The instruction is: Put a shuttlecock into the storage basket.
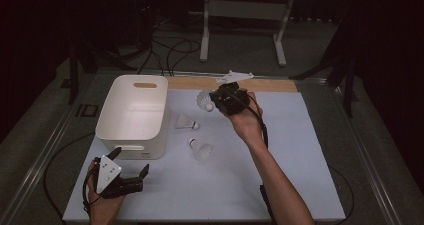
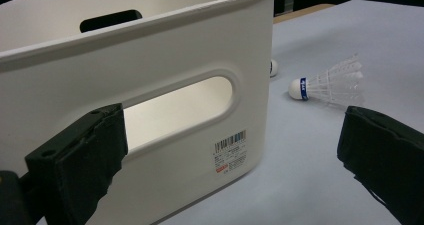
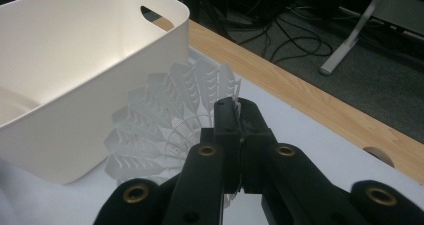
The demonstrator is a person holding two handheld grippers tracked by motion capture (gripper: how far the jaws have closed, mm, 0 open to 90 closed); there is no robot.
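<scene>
White bin (image 1: 131,116) standing on the pale mat (image 1: 300,185) at the left of the table, open top up, slot handles cut into both short walls. Left gripper (image 1: 131,172) resting low at the near left corner of the mat, just in front of the bin's near wall, held in the left hand (image 1: 102,205); jaws spread wide with nothing between them, framing the bin's lower handle slot and a barcode sticker (image 2: 230,152) in the left gripper view. Right gripper (image 1: 216,101) raised above the far middle of the mat in the right hand (image 1: 245,120), pointed leftward toward the bin; jaws pressed together and pinching the feather skirt of a white shuttlecock (image 1: 204,101), seen up close in the right gripper view with the feathers (image 3: 165,125) fanned out beside the bin's rounded corner. Exact grip point hard to make out, probably a single feather edge. Two more shuttlecocks lying on the mat, apart from each other: one (image 1: 186,122) just right of the bin, another (image 1: 201,149) nearer the person, cork end with a blue band (image 2: 302,88) in the left gripper view. Strip of bare wood (image 1: 270,85) along the mat's far edge.
</scene>
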